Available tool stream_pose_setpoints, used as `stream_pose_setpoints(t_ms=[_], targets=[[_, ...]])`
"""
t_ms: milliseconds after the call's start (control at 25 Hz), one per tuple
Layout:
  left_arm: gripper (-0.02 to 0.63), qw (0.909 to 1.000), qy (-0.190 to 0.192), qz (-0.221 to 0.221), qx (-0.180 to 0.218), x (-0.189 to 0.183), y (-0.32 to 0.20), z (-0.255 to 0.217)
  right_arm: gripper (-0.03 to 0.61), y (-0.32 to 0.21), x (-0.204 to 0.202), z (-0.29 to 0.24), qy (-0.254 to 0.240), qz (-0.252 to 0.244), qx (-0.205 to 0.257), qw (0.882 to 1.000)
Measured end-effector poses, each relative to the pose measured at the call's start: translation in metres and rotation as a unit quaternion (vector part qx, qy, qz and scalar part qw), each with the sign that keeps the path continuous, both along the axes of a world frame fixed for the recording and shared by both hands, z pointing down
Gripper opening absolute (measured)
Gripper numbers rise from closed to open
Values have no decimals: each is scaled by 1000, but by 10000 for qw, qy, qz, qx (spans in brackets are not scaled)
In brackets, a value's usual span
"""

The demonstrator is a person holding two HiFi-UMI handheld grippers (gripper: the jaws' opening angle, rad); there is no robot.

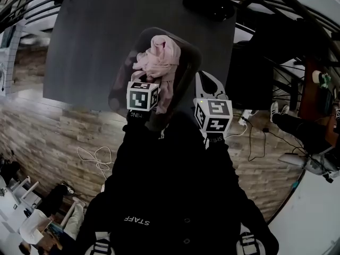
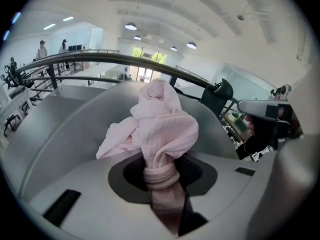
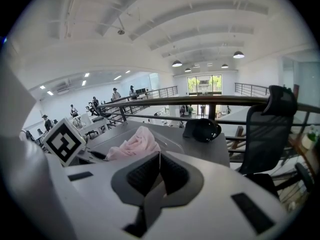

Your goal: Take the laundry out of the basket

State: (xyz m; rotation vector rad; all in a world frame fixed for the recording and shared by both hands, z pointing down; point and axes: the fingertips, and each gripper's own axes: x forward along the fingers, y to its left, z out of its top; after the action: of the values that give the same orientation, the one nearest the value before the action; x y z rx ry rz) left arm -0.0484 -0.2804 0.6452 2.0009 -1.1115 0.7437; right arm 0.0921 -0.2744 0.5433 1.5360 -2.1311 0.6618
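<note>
A pink garment (image 1: 159, 57) is bunched up over a dark laundry basket (image 1: 119, 86) on the grey table (image 1: 85, 47). My left gripper (image 2: 161, 176) is shut on a twisted fold of this garment (image 2: 160, 129), which rises in a lump above the jaws. In the head view its marker cube (image 1: 142, 96) sits at the basket's near rim. My right gripper (image 3: 159, 160) is shut with nothing in it, its jaws meeting in a thin line. It hovers just right of the basket (image 1: 209, 85), with the garment (image 3: 135, 145) to its left.
A black rounded object (image 1: 208, 3) lies at the table's far right edge. A black office chair (image 3: 272, 129) stands to the right, and a metal railing (image 3: 200, 101) runs behind the table. Cables (image 1: 95, 155) lie on the wooden floor near the person's dark clothes.
</note>
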Motion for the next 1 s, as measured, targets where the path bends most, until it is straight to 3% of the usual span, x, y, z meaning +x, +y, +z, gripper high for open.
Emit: stream_pose_setpoints(t_ms=[360, 680, 1000], targets=[[126, 9901, 477, -166, 1311, -12, 7, -114, 15, 7, -11, -53, -96, 61, 693, 9975], [124, 9612, 737, -341, 2637, -26, -2, -214, 15, 0, -27, -111, -39, 36, 1441, 9895], [124, 9315, 835, -561, 3495, -45, 1, -282, 15, 3, -49, -164, -73, -124, 2103, 9775]])
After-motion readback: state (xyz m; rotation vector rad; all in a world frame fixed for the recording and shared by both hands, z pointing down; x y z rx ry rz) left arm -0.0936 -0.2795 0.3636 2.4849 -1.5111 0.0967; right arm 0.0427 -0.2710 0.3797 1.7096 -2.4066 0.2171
